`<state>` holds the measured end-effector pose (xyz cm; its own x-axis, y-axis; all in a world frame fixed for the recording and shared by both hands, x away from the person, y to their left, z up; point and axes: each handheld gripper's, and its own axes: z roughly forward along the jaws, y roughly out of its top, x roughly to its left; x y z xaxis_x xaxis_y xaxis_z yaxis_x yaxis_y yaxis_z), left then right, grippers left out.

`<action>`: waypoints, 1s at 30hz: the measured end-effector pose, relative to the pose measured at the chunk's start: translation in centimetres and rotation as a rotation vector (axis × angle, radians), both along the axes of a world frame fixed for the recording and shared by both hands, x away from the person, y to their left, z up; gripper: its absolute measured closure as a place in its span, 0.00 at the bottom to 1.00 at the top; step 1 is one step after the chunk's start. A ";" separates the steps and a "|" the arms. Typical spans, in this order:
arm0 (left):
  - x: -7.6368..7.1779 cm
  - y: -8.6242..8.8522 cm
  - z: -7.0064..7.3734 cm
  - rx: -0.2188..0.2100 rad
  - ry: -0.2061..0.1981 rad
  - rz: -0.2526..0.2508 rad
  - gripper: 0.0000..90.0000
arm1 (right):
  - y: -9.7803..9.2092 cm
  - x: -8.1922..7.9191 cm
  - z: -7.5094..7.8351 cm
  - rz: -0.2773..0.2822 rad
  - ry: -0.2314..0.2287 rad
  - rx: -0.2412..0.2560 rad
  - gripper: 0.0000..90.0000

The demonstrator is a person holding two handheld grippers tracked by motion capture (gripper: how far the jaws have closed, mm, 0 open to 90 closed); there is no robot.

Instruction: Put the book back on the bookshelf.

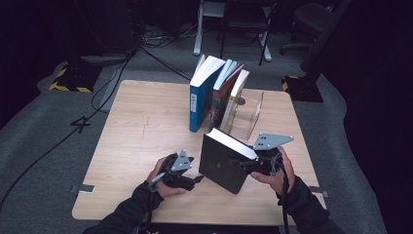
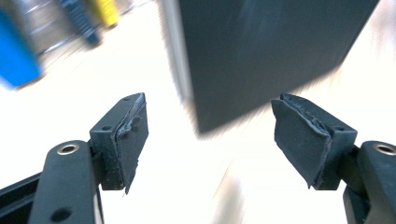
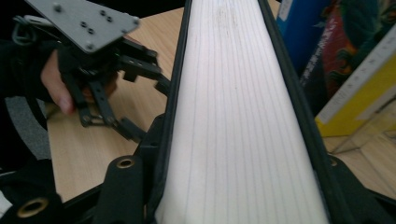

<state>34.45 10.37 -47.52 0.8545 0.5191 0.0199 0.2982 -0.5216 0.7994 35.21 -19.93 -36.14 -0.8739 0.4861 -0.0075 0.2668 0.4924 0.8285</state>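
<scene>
R tongs [image 1: 243, 163] clamp a black book [image 1: 225, 163], one jaw on each cover, white page block running up between them in the right gripper view [image 3: 243, 116]. Book is held tilted, its lower corner at or just above the counter [image 1: 141, 126] near the front edge; can't tell if it touches. L tongs [image 1: 197, 179] are open w/ nothing between the jaws, low over the counter just left of the book's lower corner; in the left gripper view the dark cover [image 2: 271, 56] sits just ahead of the spread pads [image 2: 128, 140], gap visible, no contact. Behind the book, 3 books stand upright: blue book [image 1: 200, 97], red-covered book [image 1: 221, 97], yellow-and-white book [image 1: 234, 100], leaning into a clear acrylic bookend [image 1: 251, 114]. Held book's top edge is near the bookend & the yellow book's foot, apart from both. Open room: whole L half of the counter is bare wood; R side is tight between the book row and the counter's R edge.
</scene>
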 end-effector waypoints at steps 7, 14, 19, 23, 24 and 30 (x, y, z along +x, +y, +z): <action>-1.7 5.3 -0.6 0.066 0.044 0.107 0.28 | -2.2 1.1 1.4 -0.100 -0.026 -0.034 0.59; -2.3 7.5 -1.3 0.069 0.094 0.145 0.27 | -3.8 2.9 2.2 -0.193 -0.063 -0.059 0.59; -1.8 7.1 -2.1 0.116 0.110 0.186 0.26 | -4.4 4.2 2.6 -0.249 -0.085 -0.045 0.59; -1.9 6.7 -2.4 0.129 0.119 0.166 0.25 | -4.9 4.9 2.6 -0.300 -0.093 -0.005 0.59; -2.0 6.5 -2.5 0.130 0.117 0.163 0.24 | -4.9 5.2 2.7 -0.318 -0.100 -0.002 0.59; -2.3 5.8 -2.8 0.127 0.106 0.123 0.22 | -5.4 6.5 2.5 -0.383 -0.113 0.030 0.59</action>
